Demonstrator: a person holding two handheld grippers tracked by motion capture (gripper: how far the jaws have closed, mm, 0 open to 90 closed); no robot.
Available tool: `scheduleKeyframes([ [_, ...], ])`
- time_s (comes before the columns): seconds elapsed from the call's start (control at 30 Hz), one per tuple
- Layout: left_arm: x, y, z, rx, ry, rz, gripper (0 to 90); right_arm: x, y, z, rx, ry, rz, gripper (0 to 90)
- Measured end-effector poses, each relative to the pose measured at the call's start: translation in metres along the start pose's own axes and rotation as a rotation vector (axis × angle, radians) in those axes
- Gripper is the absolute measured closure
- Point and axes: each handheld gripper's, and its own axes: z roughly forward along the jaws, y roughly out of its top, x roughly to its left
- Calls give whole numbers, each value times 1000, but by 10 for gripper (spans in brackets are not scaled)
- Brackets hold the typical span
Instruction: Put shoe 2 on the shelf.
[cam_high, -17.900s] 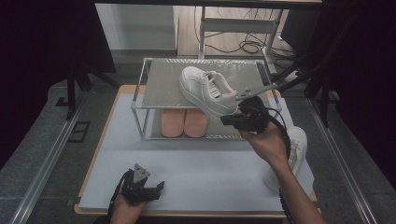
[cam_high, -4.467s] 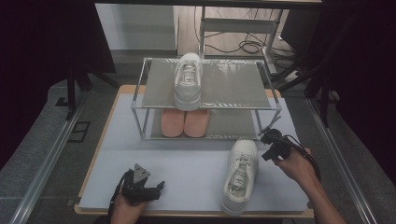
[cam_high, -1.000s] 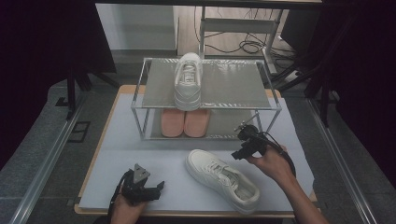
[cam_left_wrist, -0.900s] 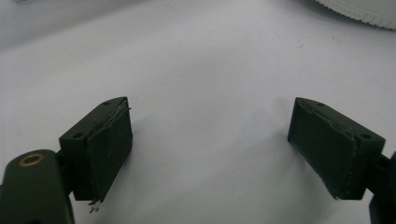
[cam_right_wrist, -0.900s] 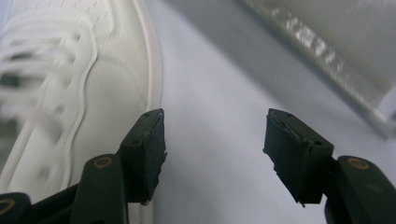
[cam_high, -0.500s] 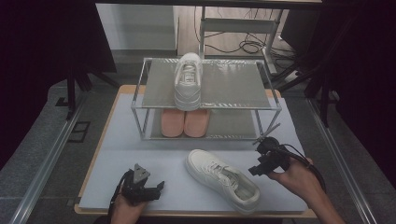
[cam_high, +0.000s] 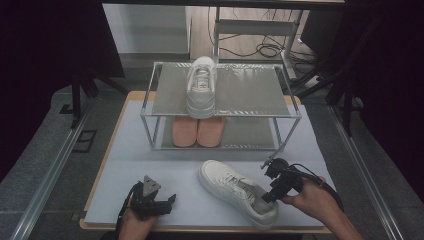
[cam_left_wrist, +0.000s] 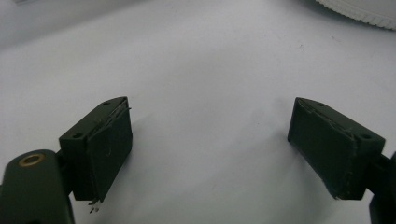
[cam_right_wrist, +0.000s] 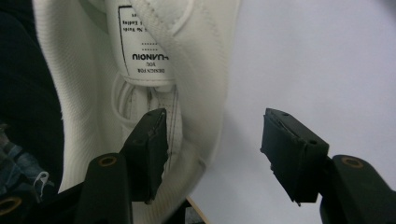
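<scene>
R gripper, jaws apart, straddles the heel collar of the white shoe near the tabletop's front edge, prob. to lift it onto the rack; L gripper rests apart, idle.

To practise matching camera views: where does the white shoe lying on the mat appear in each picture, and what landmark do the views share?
High view: shoe, front, right of centre, on the mat.
Left gripper view: shoe, top right corner, its sole edge.
Right gripper view: shoe, upper left, tongue label showing.
Shared landmark: the pale mat.
</scene>
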Motion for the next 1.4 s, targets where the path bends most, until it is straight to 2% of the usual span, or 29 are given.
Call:
scheduleKeyframes([
  [0.17,0,0,0,0,0,0,138,2,7,16,69,-15,-5,389],
  [0.33,0,0,0,0,0,0,138,1,12,27,120,-17,-11,408],
  [0.5,0,0,0,0,0,0,138,0,14,31,135,-25,-1,488],
  [0.7,0,0,0,0,0,0,138,0,16,32,137,-20,-2,544],
  [0.97,0,0,0,0,0,0,138,3,17,33,141,-2,1,660],
  [1.2,0,0,0,0,-1,0,138,10,20,33,175,-79,-37,730],
  [1.4,0,0,0,0,-1,1,139,13,20,32,172,-110,-13,771],
])
